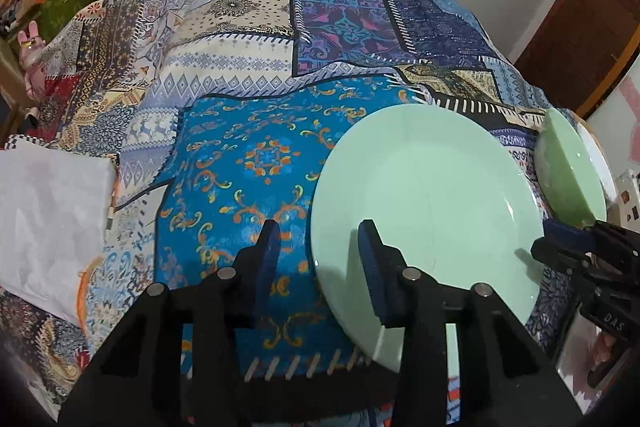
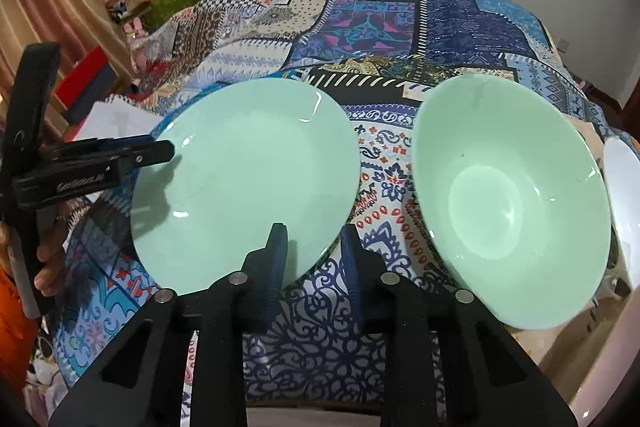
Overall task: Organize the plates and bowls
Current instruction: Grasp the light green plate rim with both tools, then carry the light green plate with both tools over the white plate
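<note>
Mint-green plate (image 2: 244, 183) seen lying flat, face up, on the patterned cloth (image 1: 248, 163) covering the desk. Being round, no long axis can be assigned to it; its rim reads as an oval only through lens distortion.

Mint-green bowl (image 2: 508, 195) noted just right of the plate, apart from it, mouth up and appearing tilted toward the right wrist camera. A white dish (image 2: 622, 171) is partly seen beyond the bowl's right side.

Left gripper (image 1: 318, 233): jaws apart, straddling the plate's left rim, nothing clamped. Right gripper (image 2: 314, 237): jaws apart by a narrow gap at the plate's near-right rim; contact with the rim cannot be told.

White paper sheet (image 1: 48, 211) noted at the desk's left edge
</note>
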Available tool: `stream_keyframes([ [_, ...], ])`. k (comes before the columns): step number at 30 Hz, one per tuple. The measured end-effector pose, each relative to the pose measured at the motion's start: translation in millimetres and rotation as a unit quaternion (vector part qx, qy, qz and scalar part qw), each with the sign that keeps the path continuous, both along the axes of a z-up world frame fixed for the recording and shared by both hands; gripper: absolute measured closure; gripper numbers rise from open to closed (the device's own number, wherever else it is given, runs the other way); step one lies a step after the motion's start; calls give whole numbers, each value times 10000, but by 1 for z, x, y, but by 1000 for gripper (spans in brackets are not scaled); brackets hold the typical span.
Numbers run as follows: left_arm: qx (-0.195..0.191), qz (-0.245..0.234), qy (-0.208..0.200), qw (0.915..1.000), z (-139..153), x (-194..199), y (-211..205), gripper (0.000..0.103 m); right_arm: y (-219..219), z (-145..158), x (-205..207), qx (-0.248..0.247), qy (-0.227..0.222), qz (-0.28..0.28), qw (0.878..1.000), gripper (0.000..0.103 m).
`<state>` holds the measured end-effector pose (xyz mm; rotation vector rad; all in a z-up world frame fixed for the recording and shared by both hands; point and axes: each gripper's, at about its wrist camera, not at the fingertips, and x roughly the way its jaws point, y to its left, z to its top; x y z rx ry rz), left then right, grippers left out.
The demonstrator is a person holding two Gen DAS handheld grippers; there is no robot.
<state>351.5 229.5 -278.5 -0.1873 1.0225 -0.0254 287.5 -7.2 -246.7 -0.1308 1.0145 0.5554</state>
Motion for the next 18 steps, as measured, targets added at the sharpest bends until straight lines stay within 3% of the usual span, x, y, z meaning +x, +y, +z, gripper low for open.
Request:
stream_keyframes([
  [3, -127, -154, -14, 9998, 0, 0, -3, 74, 2, -1, 2, -68, 5, 45, 10000, 79],
  [10, -219, -37, 136, 9997, 4, -13, 2, 75, 0, -2, 4, 129, 162, 40, 9998, 79],
  [18, -221, 16, 309, 9993, 4, -79, 7, 75, 12, -1, -27, 64, 127, 568, 9983, 79],
])
